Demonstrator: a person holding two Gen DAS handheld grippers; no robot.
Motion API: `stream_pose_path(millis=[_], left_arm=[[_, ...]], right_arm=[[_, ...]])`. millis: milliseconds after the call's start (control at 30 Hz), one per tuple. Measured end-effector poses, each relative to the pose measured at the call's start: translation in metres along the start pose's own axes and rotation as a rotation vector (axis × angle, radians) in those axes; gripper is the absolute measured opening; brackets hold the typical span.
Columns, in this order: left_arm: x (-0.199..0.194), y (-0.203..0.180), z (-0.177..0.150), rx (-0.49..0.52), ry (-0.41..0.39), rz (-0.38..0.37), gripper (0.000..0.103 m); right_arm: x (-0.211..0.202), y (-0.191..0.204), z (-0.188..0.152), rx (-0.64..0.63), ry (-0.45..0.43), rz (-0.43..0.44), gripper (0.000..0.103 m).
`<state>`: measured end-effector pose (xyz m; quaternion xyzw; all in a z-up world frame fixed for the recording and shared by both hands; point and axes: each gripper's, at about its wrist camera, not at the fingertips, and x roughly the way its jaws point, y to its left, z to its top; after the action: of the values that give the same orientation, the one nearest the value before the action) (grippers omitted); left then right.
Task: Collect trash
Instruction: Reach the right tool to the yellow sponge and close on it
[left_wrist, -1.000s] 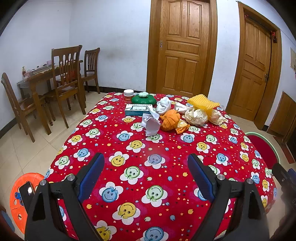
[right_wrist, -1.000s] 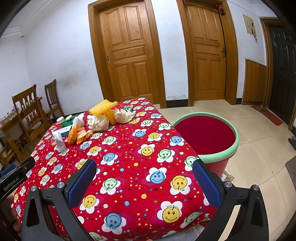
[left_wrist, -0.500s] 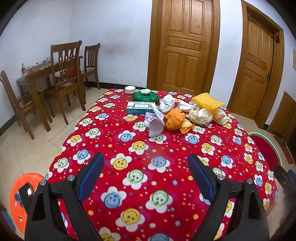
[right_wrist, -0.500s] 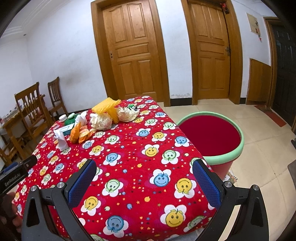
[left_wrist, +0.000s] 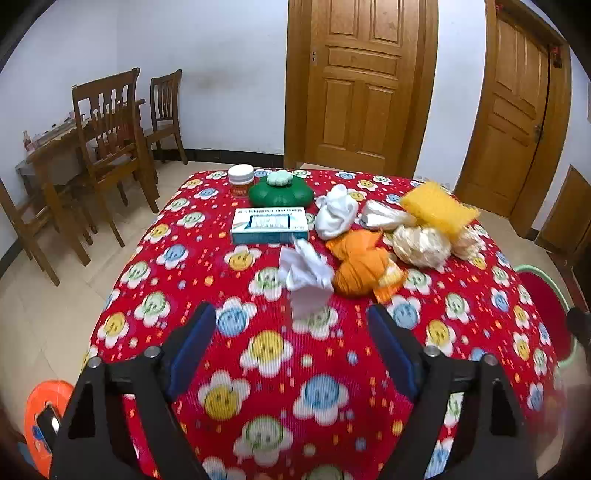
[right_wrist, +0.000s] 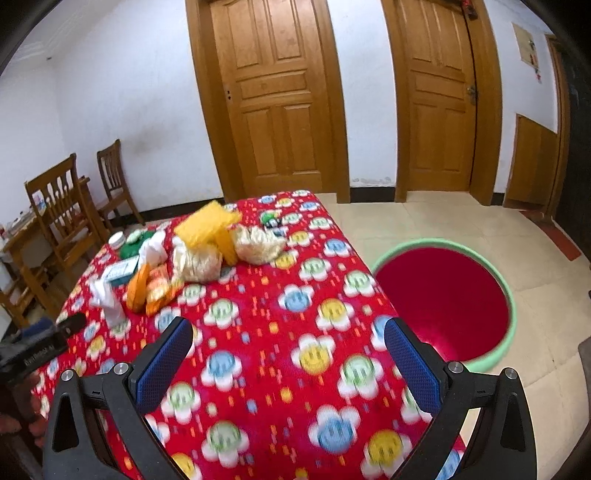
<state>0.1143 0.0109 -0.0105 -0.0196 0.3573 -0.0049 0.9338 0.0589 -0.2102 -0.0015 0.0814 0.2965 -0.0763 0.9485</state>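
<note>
Trash lies in a heap on the red smiley tablecloth (left_wrist: 266, 354): a crumpled white tissue (left_wrist: 304, 275), an orange wrapper (left_wrist: 360, 266), a white sock-like cloth (left_wrist: 336, 212), pale crumpled bags (left_wrist: 421, 242) and a yellow mesh sponge (left_wrist: 437, 210). My left gripper (left_wrist: 293, 341) is open and empty, just short of the white tissue. My right gripper (right_wrist: 288, 356) is open and empty above the cloth (right_wrist: 258, 332), the heap (right_wrist: 199, 254) far ahead to its left. A red bin with a green rim (right_wrist: 448, 295) stands on the floor to its right.
A teal box (left_wrist: 269, 225), a green flower-shaped container (left_wrist: 280, 192) and a white-lidded jar (left_wrist: 241, 179) sit behind the trash. Wooden chairs (left_wrist: 110, 147) and a side table stand left. An orange stool (left_wrist: 40, 413) is at lower left. Two wooden doors lie beyond.
Both grippers have moved forward over the table toward the trash heap, which now looks nearer. Both stay open and empty.
</note>
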Motion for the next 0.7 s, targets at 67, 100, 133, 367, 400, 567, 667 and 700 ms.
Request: stream_pose_path(millis=[67,100,133,367,400,567,667,700], left_arm=[[0.01,-0.001,0.006,-0.007,0.007,-0.011,0.082],[0.015,-0.001,0.008,-0.015,0.011,-0.019,0.082],[0.021,0.0,0.009,-0.023,0.016,-0.028,0.082],[0.056,0.004,0.016,-0.073,0.066,-0.125,0.055],[0.059,0.005,0.017,-0.077,0.069,-0.135,0.054],[0.07,0.008,0.015,-0.095,0.072,-0.181,0.045],[0.078,0.011,0.012,-0.108,0.091,-0.2,0.035],[0.08,0.012,0.012,-0.115,0.095,-0.214,0.035]], right_arm=[[0.012,0.004,0.014,0.001,0.009,0.014,0.103],[0.018,0.006,0.02,0.002,0.01,0.022,0.103],[0.024,0.009,0.025,0.0,0.013,0.03,0.103],[0.072,0.029,0.056,0.011,0.056,0.077,0.103],[0.08,0.033,0.061,0.012,0.059,0.082,0.103],[0.114,0.051,0.075,-0.001,0.076,0.091,0.102],[0.13,0.055,0.078,0.007,0.083,0.092,0.084],[0.135,0.057,0.078,0.008,0.093,0.102,0.076]])
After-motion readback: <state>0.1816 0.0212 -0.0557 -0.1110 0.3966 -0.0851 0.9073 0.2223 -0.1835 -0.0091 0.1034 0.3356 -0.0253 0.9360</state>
